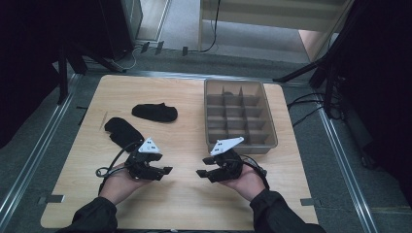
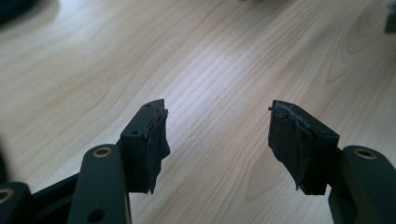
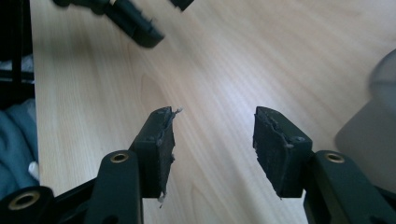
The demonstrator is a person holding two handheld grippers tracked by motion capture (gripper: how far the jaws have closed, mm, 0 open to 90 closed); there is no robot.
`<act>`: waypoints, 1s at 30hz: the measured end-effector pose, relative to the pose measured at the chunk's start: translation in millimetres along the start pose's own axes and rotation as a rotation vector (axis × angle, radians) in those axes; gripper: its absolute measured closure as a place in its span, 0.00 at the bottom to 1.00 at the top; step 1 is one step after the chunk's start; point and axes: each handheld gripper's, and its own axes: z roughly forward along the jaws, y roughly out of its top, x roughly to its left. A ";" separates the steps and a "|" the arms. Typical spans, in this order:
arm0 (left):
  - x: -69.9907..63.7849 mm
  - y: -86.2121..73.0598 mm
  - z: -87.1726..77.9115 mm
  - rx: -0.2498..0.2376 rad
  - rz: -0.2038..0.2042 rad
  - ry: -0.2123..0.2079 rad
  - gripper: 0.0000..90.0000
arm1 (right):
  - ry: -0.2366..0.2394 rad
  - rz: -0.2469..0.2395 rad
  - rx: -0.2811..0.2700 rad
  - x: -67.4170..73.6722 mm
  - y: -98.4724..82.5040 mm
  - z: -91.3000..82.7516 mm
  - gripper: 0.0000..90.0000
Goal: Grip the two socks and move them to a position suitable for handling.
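Grey divided tray point(image 1: 268, 127) on wooden table point(image 1: 184, 204)

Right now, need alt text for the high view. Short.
A person holds the left gripper and the right gripper low over a wooden table, jaws open and empty, tips pointing at each other. Two black socks lie beyond the left gripper; a grey divided tray, its compartments empty, sits beyond the right.

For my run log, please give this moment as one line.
left hand-held gripper: open, empty | right hand-held gripper: open, empty | socks: on table | organizer tray: empty
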 end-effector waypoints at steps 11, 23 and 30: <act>7.4 -3.0 -7.7 -0.003 -0.037 -0.018 0.40 | -0.016 -0.057 0.035 4.9 0.8 5.0 0.50; 13.5 -5.7 -8.7 0.000 -0.042 -0.011 0.37 | 0.002 -0.065 0.036 5.1 1.0 6.4 0.48; 20.3 -8.8 -16.5 -0.010 -0.057 0.013 0.37 | 0.007 -0.054 0.031 6.0 1.6 5.3 0.48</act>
